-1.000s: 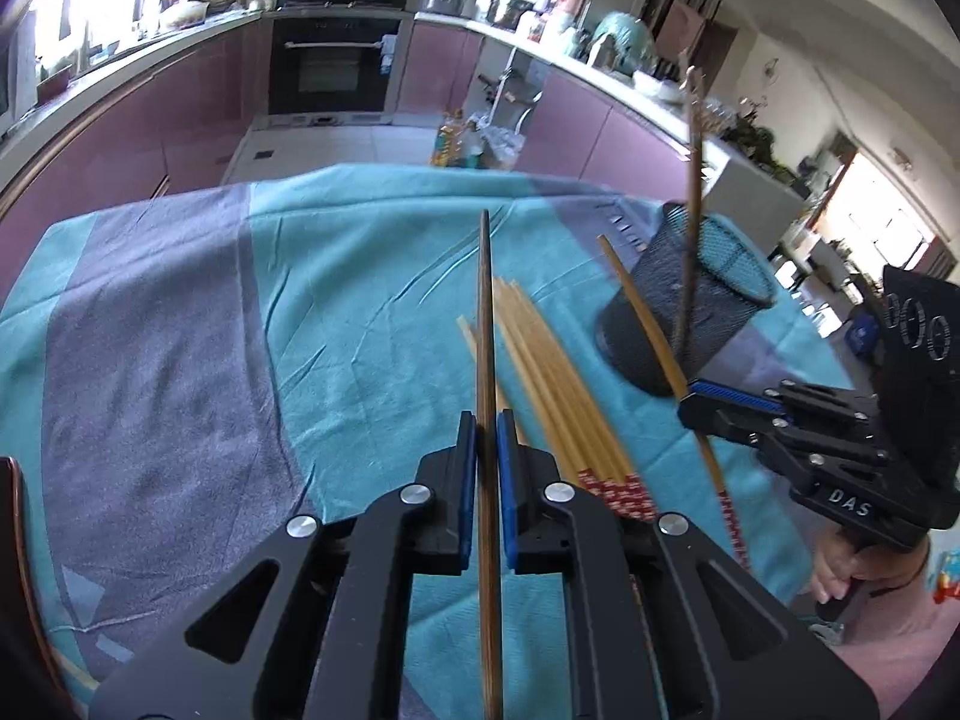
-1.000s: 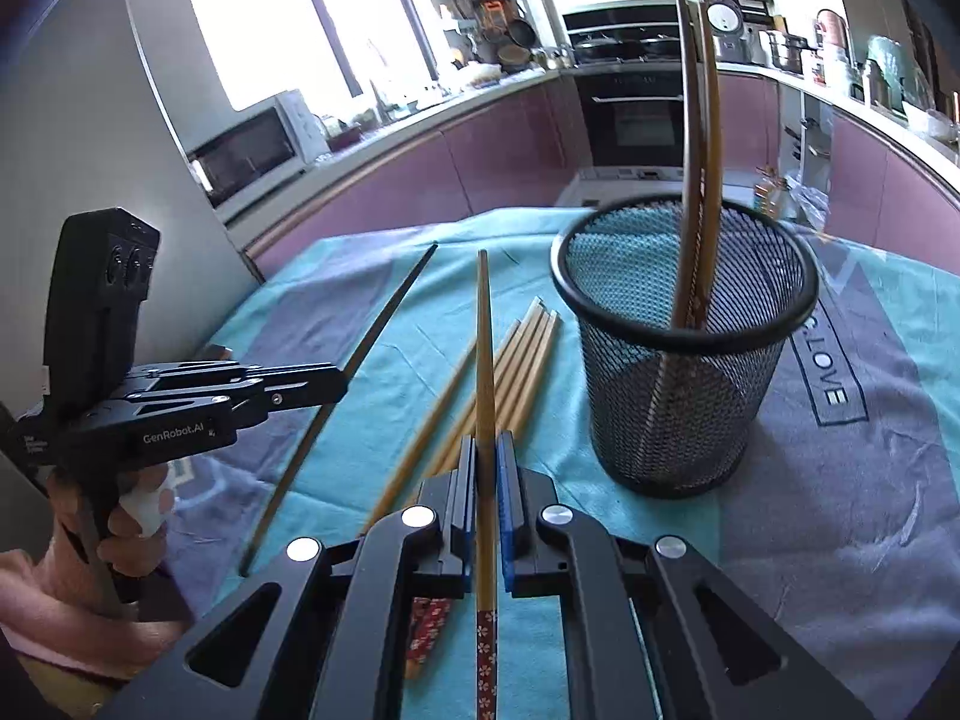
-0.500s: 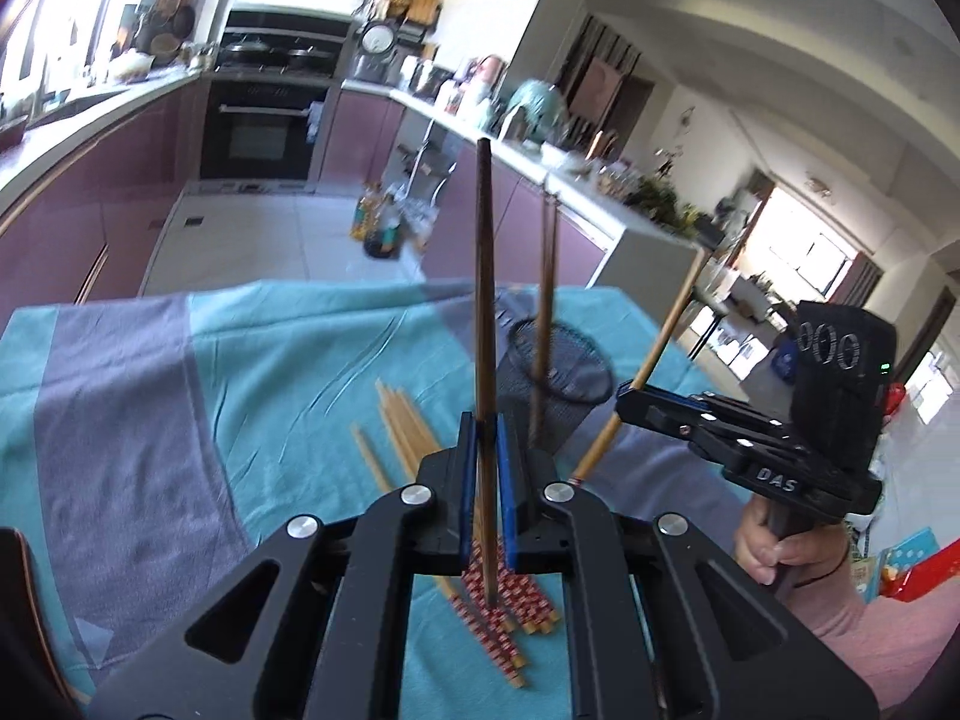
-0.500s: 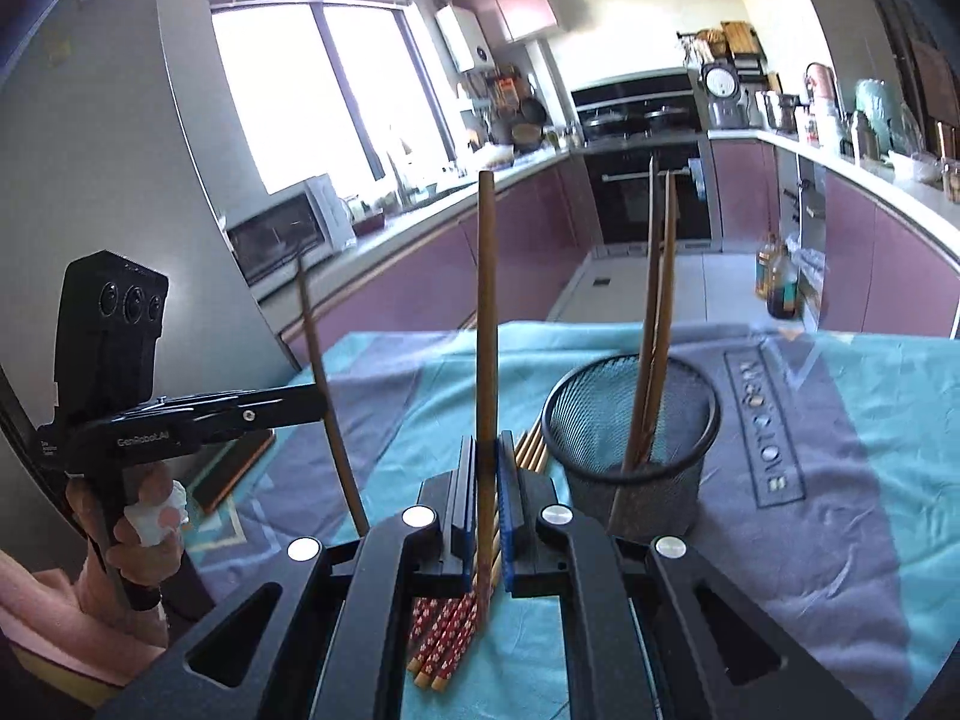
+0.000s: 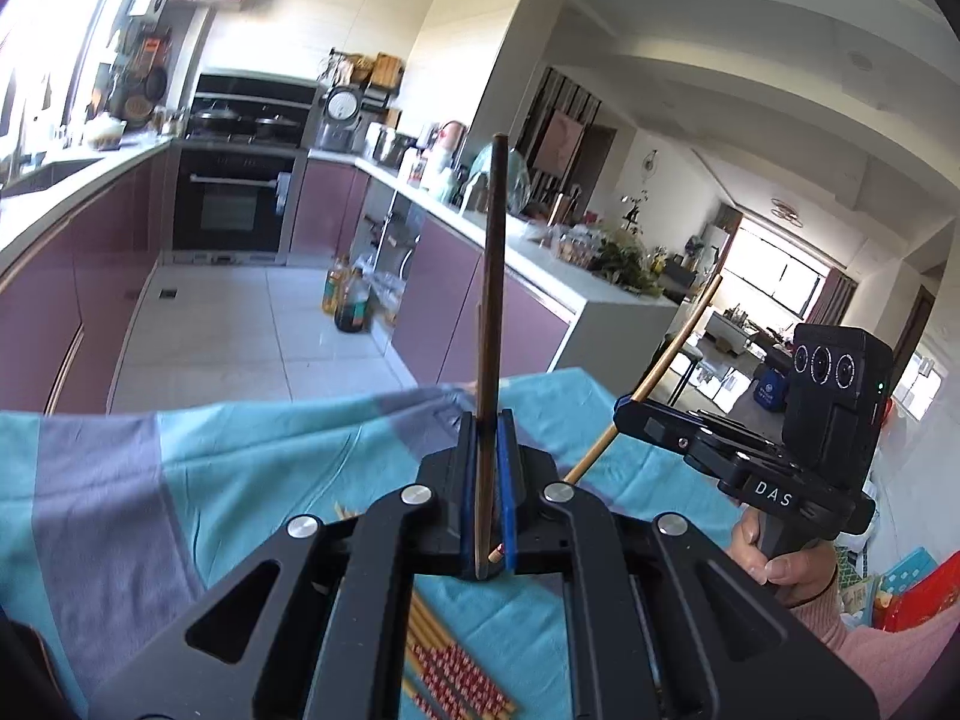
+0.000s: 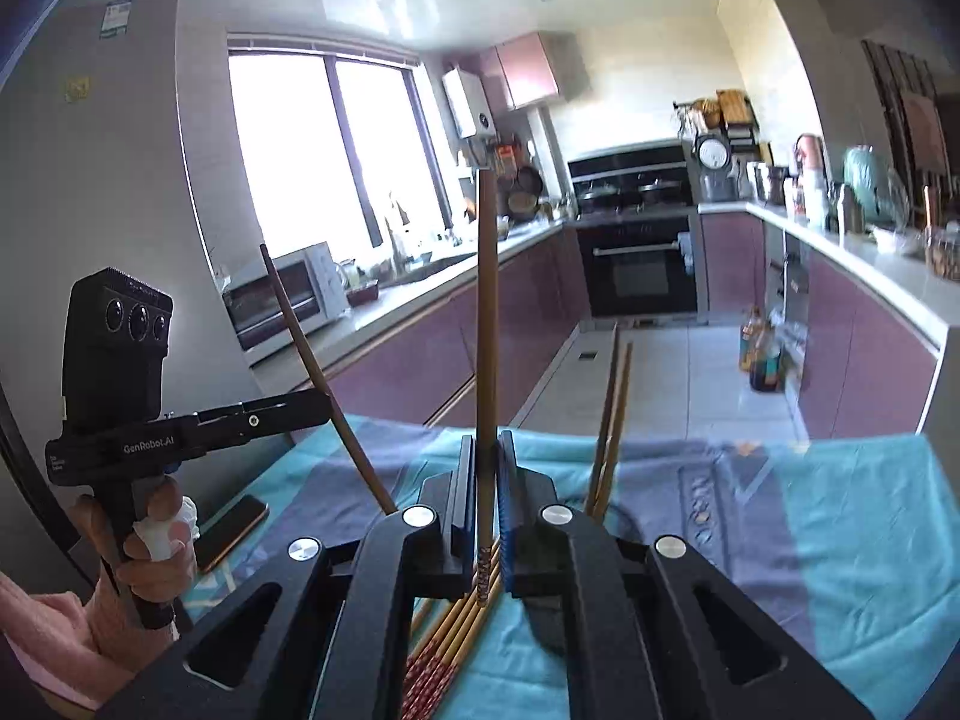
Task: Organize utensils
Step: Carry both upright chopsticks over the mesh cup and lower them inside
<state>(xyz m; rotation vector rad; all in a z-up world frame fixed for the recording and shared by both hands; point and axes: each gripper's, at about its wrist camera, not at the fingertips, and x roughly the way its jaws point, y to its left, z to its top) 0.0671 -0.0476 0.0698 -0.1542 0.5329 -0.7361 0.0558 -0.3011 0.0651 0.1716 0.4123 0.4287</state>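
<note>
One dark chopstick (image 5: pixel 491 324) and one tan chopstick (image 6: pixel 487 324) stick upright, each clamped; loose red-patterned chopsticks (image 5: pixel 456 669) lie on the worktop; two more (image 6: pixel 611 420) lean upright.

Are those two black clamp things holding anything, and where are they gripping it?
Yes, one chopstick each. The left tool clamps a dark chopstick near its lower end; the right tool clamps a lighter chopstick just above its patterned end.

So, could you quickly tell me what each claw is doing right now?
Left claw: shut on a dark chopstick.
Right claw: shut on a light chopstick.
</note>
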